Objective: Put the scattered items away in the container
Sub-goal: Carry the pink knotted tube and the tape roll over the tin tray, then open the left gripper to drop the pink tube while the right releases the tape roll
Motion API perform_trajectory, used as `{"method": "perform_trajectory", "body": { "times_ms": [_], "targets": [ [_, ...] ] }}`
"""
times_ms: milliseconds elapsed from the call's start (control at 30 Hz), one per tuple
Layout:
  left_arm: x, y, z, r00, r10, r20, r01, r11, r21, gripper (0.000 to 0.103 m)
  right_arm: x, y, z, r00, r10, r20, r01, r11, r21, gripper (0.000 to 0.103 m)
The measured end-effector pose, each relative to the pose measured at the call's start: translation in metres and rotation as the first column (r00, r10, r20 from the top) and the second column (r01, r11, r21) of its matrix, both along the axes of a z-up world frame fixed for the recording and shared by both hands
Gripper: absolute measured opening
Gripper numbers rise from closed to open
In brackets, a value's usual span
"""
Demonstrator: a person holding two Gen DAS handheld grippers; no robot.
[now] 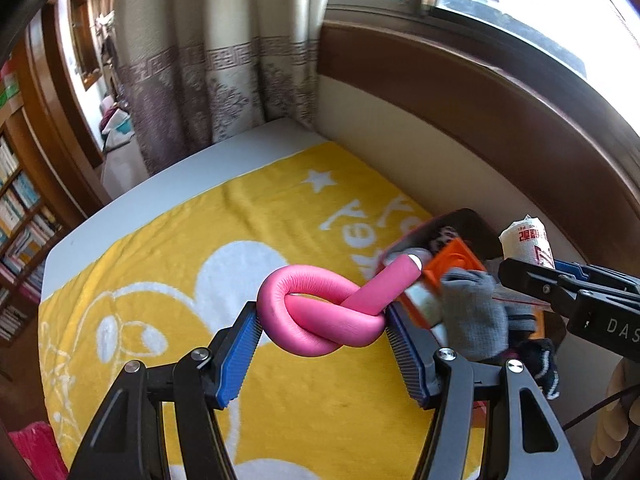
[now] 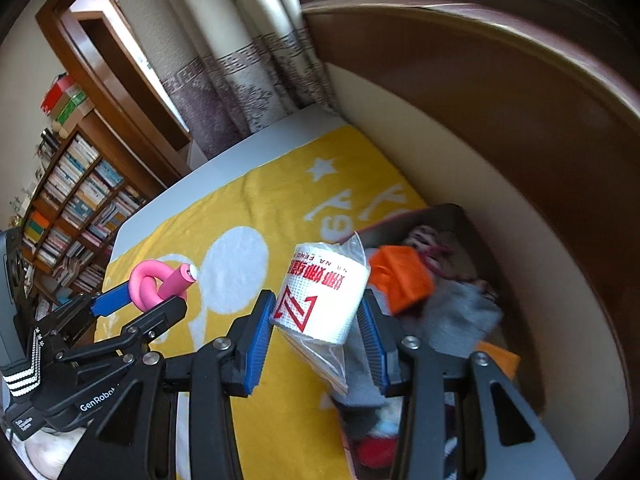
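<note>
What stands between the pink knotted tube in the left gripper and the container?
Nothing visible blocks it. The pink knotted tube is shut in the left gripper, its free end already at the container rim. The right gripper, holding the white roll, hovers over the same container.

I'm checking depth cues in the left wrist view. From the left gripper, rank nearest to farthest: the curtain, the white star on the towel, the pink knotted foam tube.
1. pink knotted foam tube, gripped between the left gripper's fingers.
2. white star, on the yellow towel, ahead.
3. curtain, hanging beyond the table's far edge.
</note>
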State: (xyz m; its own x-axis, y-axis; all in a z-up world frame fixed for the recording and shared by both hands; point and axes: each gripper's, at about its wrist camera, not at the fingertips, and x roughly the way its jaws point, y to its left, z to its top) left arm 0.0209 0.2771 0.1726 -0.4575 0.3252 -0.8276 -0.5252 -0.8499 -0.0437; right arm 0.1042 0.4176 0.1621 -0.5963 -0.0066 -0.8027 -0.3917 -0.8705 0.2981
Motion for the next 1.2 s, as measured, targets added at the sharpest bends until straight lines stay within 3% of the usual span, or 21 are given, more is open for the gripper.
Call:
{"method": "perform_trajectory", "body": {
  "times_ms": [533,700,933,1200],
  "targets": [
    [0.036,0.067,0.009,0.991,-0.13,0.023,0.129,0.991,0.045,0.065,0.096,0.061,-0.005,0.988,-0.154,0.003,0.154,0.988,-0.001,0.046],
    [0.046,0.084,0.012,0.983,-0.18,0.044,0.177,0.982,0.07,0.065,0.111,0.061,-0.007,0.99,-0.143,0.004,0.143,0.99,0.003,0.046],
    [0.064,0.102,0.007,0.96,-0.266,0.094,0.256,0.961,0.1,0.065,0.124,0.056,-0.009,0.992,-0.126,0.009,0.125,0.992,0.016,0.046],
    [0.087,0.11,-0.023,0.928,-0.328,0.175,0.313,0.943,0.111,0.065,0.131,0.062,-0.01,0.989,-0.145,0.013,0.145,0.989,0.002,0.046]
  ]
}}
